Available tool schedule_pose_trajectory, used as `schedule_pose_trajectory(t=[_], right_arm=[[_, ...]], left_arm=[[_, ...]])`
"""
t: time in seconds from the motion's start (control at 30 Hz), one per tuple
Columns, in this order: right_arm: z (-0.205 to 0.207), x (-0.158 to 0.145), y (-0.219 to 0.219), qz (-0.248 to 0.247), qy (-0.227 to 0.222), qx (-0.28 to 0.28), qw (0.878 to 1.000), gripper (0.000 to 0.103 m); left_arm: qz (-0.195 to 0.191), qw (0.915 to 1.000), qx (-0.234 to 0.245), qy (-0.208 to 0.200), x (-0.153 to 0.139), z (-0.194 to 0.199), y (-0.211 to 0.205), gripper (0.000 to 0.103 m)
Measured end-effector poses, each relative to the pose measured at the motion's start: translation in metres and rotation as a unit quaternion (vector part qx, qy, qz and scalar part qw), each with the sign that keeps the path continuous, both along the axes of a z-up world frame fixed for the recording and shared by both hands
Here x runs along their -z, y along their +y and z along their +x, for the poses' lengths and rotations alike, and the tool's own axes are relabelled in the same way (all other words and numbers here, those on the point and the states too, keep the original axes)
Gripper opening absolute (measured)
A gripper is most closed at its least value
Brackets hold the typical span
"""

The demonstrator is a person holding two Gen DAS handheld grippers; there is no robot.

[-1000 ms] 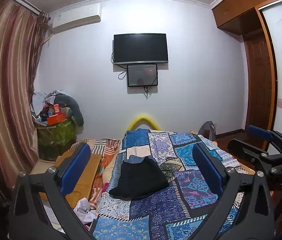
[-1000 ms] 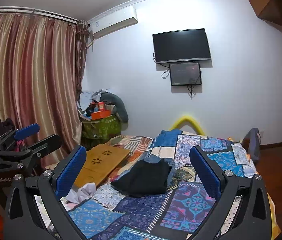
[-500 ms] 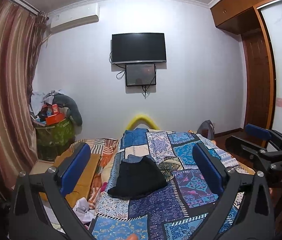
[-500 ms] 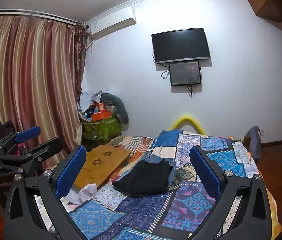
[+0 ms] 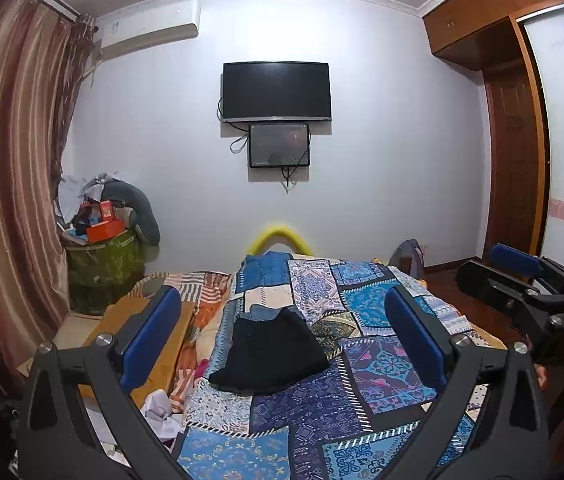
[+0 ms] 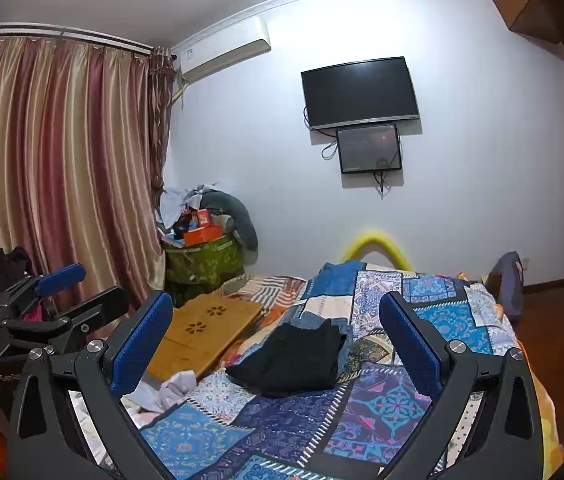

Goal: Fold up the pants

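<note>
Patchwork quilt (image 5: 382, 364) covers the bed in front of me, and the black pants (image 5: 269, 356) lie on it as a compact bundle, ahead of both sets of jaws and untouched. My left gripper (image 5: 282, 336) and right gripper (image 6: 275, 338) both stand wide and empty, raised above the near end of the bed. Neither looks clearly nearer, I judge. The bundle's long axis seems to run away from me toward the wall, narrower end far, but I can't tell waist from hems.

pants (image 5: 271, 354) | black, folded into a compact stack, flat | mid-bed on patchwork quilt (image 5: 382, 368) | far edge overlaps a blue, possibly denim, garment (image 6: 308, 323) | untouched, nothing gripping them
</note>
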State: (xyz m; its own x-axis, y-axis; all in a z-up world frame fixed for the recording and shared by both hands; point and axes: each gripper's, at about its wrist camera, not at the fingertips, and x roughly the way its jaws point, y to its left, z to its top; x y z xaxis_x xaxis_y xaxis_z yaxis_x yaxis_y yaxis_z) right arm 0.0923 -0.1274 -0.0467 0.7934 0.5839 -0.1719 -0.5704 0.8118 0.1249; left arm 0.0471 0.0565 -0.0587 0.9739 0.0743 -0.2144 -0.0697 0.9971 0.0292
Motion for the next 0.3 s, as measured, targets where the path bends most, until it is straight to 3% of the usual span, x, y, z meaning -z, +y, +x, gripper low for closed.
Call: schedule_pose_trajectory(t=[0.3], right_arm=[[0.0009, 0.0003, 0.0012, -0.002, 0.003, -0.003, 1.0, 0.103]], left_arm=[[-0.008, 0.9999, -0.009, 0.002, 0.0008, 0.0009, 0.0065, 0.103]])
